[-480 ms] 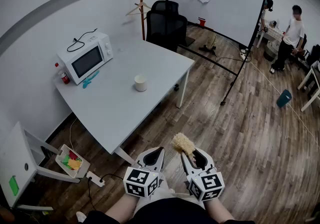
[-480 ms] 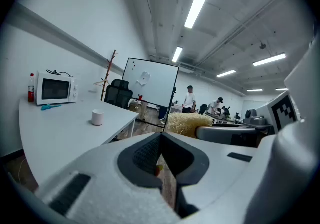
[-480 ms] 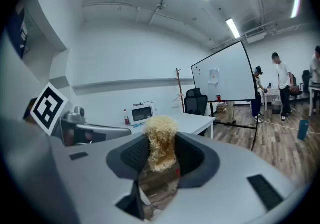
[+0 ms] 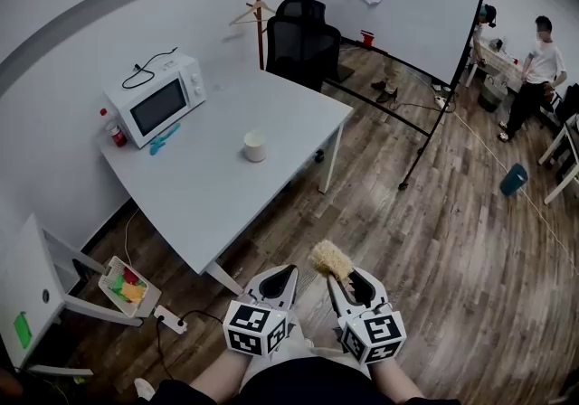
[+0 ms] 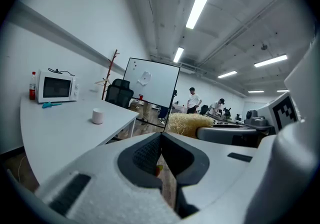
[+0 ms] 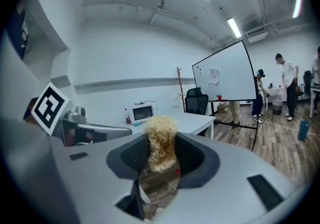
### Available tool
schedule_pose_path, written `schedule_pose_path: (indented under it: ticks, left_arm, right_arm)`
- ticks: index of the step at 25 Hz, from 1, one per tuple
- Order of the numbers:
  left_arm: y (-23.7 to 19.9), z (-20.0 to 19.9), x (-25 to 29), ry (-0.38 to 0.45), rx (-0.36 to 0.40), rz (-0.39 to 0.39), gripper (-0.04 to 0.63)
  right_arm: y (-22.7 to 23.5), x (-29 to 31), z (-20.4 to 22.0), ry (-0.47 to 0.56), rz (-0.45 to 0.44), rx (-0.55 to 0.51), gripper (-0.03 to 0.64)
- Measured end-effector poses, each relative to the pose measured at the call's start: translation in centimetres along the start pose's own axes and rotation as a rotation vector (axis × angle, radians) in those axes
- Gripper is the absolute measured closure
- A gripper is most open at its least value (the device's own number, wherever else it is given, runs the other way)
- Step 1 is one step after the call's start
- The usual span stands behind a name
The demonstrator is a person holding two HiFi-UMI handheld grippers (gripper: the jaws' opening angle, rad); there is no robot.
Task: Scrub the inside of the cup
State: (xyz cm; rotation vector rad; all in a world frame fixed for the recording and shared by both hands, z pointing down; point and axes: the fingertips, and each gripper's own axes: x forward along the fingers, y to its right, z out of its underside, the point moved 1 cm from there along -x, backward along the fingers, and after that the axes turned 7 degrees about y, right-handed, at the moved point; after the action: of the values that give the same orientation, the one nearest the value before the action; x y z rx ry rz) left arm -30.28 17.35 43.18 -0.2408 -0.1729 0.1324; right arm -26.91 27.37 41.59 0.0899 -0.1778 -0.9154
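Short of the bench, over the floor, left tongs (image 4: 286, 273): jaws closed tip to tip, nothing between them; aimed a little below level, toward the bench (image 4: 208, 204).
Right tongs (image 4: 340, 280): clamped on a scrubber (image 4: 331, 259), a straw-coloured fibrous wad; its top stands free above the pads.
Spacing: the two tongs side by side, near each other; contact not apparent.
Cup (image 4: 255, 147): white, upright, mouth up, alone mid-bench; well apart from both tongs, untouched.
Bench: pale grey; its near corner lies between the tongs and the cup.
Also on bench: microwave (image 4: 156, 102) by the wall, bottle (image 4: 114, 134) at its left, blue item (image 4: 164, 142) in front of it; all well clear of the cup.
Room: whiteboard (image 4: 398, 5) and chair (image 4: 298, 42) beyond the bench; people (image 4: 543, 60) far right, not involved.
Step, as judged: approach. Tool in hand, cup not reached, scrubbing not begun.
Next move, as judged: close in on the bench. The left tongs would need to open and take the cup by its wall to steady it. The right tongs would then lower the scrubber through the mouth and rub round wall and bottom.
Caution: the cup looks light and stands unheld; pressing in before it is steadied could slide or tip it.
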Motion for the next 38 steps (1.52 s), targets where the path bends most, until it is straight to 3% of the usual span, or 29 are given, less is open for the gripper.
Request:
schedule_pose_path:
  ticks: [5, 15, 38]
  left_arm:
    - [0.1, 0.0, -0.1, 0.000, -0.001, -0.013, 0.578]
    - [-1.0, 0.7, 1.7, -0.034, -0.018, -0.023, 0.578]
    - [-7.8, -3.8, 16.1, -0.045, -0.028, 0.023, 0.578]
  right_arm:
    - [0.0, -0.1, 0.0, 0.008, -0.019, 0.072, 0.459]
    - [1.0, 1.8, 0.4, -0.004, -0.037, 0.107, 0.459]
    - [9.2, 15.3, -3.3, -0.017, -0.003, 0.083, 0.459]
